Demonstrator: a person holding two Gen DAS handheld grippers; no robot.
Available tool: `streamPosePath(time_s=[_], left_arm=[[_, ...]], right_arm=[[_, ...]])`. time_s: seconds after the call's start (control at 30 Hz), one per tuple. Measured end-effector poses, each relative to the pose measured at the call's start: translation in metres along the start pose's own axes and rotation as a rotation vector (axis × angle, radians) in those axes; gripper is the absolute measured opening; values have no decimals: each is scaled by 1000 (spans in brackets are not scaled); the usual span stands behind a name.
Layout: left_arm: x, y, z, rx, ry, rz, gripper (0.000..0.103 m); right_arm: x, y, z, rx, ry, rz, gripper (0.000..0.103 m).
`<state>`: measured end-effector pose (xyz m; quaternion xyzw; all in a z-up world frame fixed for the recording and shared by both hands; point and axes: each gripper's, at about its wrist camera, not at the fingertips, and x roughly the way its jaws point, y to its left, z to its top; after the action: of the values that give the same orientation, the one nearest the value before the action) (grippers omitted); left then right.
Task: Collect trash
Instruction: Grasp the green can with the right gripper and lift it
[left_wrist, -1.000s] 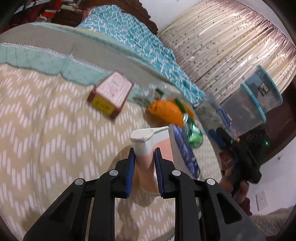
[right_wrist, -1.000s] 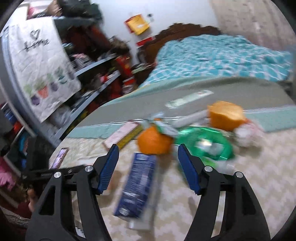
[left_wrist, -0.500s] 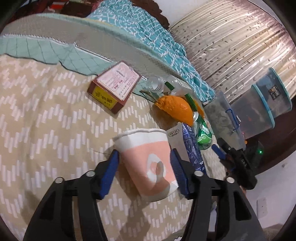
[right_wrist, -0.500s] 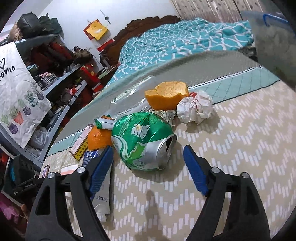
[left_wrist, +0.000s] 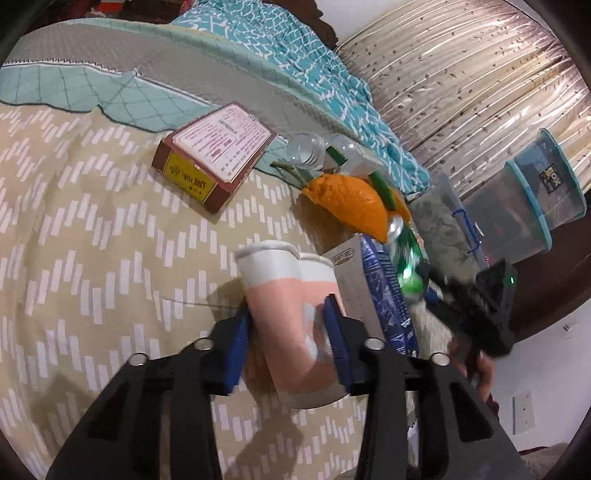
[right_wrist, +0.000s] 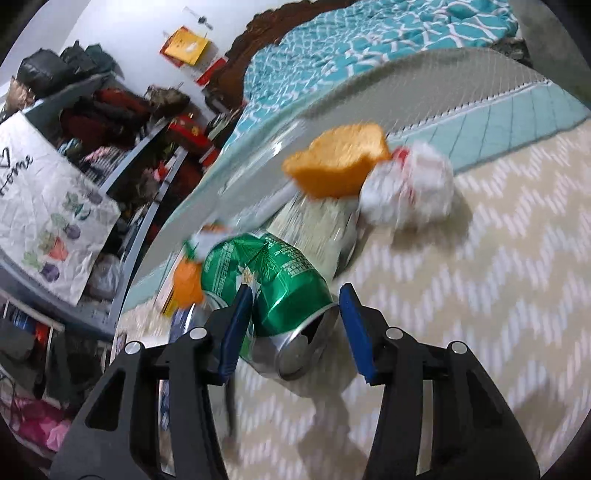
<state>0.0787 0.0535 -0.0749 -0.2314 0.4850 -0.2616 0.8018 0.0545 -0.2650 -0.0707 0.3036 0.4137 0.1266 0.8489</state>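
Observation:
A pink and white paper cup (left_wrist: 280, 280) lies on the chevron bedspread (left_wrist: 92, 258). My left gripper (left_wrist: 288, 308) is closing on it, and both blue pads press into its dented sides. A crushed green can (right_wrist: 273, 280) lies between the jaws of my right gripper (right_wrist: 294, 291), which are closing too. The left pad bites into the can's crease and the right pad meets its rim. In the left wrist view the green can (left_wrist: 406, 266) is a blur beside a blue carton (left_wrist: 384, 291).
A brown box (left_wrist: 214, 155), a clear bottle (left_wrist: 306, 151) and orange peel (left_wrist: 351, 206) lie beyond the cup. Behind the can sit orange peel (right_wrist: 340, 166) and a crumpled paper ball (right_wrist: 410, 188). Storage bins (left_wrist: 517, 206) stand right of the bed, cluttered shelves (right_wrist: 92, 147) left.
The left jaws let the flattened cup spring wide, then closed on it again. The right gripper came down over the green can and its jaws closed in on it.

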Motion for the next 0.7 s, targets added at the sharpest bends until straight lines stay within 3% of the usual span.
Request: streamPosePath(time_s=[0.07,0.1,0.17,0.3,0.47,0.7], left_arm=[[-2,0,0,6,-3,-3,32],[-2,1,0,2,-3,-5,32],[-1,3,0,-12,-1,-10,32],[1,8,1,-45,14,-20,36],[-1,10,2,-66,23,-19,42],[1,8,-1,-67,43,-31,49]], right_arm=[[-9,15,-22,-45,32,35,53],[-11,24,-34,-83,63,49,60],[-16,39,-51,-168,77,6,73],[-26,48,-56,-269,33,-71,77],[-37,21,-30,-113,-14,14,78],[-34,-24,-17,70,-36,50,79]])
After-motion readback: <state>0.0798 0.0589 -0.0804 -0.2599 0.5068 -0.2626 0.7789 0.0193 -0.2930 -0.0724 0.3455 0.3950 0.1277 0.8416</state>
